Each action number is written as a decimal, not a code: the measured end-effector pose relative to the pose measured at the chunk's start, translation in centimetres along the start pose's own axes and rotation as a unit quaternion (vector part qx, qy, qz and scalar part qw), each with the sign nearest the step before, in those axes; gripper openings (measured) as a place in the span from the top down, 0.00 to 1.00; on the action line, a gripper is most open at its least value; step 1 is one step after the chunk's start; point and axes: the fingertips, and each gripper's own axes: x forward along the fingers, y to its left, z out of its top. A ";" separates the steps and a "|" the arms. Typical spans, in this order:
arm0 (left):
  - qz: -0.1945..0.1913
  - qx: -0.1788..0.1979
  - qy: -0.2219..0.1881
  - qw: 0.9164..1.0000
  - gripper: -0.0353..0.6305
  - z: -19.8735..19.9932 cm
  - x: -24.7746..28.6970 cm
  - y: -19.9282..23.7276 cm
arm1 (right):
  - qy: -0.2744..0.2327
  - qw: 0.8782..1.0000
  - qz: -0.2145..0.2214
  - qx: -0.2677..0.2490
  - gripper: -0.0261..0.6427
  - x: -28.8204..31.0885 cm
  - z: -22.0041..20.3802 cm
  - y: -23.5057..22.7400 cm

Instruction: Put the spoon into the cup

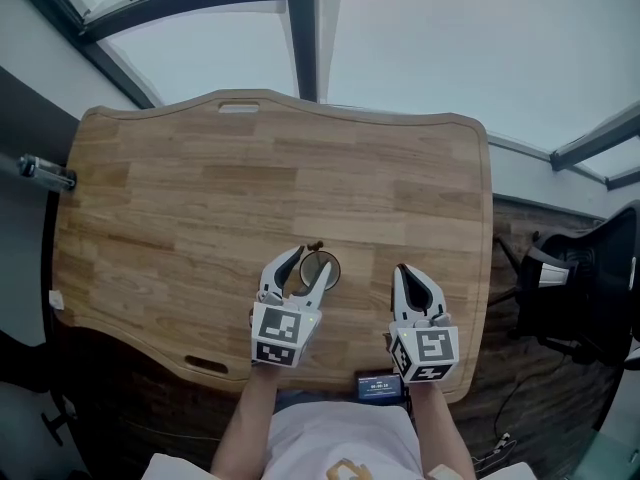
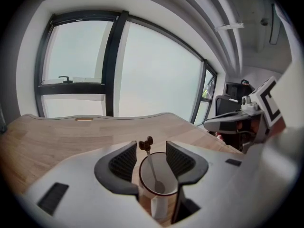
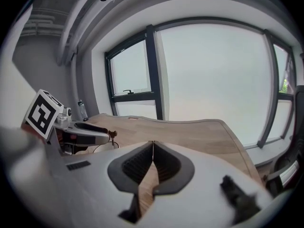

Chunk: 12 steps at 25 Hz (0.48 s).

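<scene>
A white cup (image 1: pixel 320 272) with a dark rim stands on the wooden table (image 1: pixel 200 178) near its front edge. The metal spoon (image 2: pixel 152 167) stands inside the cup (image 2: pixel 159 194), bowl down, with its dark decorated handle end (image 1: pixel 316 247) above the rim. My left gripper (image 1: pixel 308 263) is open, one jaw on each side of the cup; the pads do not press on it. To the right, my right gripper (image 1: pixel 403 271) is shut with nothing in it, over bare wood. In the right gripper view its pads (image 3: pixel 164 163) meet, and the left gripper (image 3: pixel 88 127) shows at the left.
A clear bottle (image 1: pixel 45 172) is at the table's left edge. A small dark device (image 1: pixel 380 385) lies at the front edge by the person's body. A black chair (image 1: pixel 585 288) stands to the right of the table. Large windows lie beyond the far edge.
</scene>
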 end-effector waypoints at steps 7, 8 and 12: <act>0.018 0.005 -0.023 1.000 0.67 0.8 -2.3 0.5 | -0.018 1.000 0.001 -0.004 0.91 -1.4 1.0 1.2; 0.019 0.004 -0.026 0.999 0.67 0.9 -2.5 0.4 | -0.021 1.000 0.001 -0.005 0.91 -1.6 1.1 1.3; 0.023 0.004 -0.035 0.999 0.67 1.4 -3.7 -0.2 | -0.028 1.000 0.002 -0.008 0.92 -2.8 1.4 1.8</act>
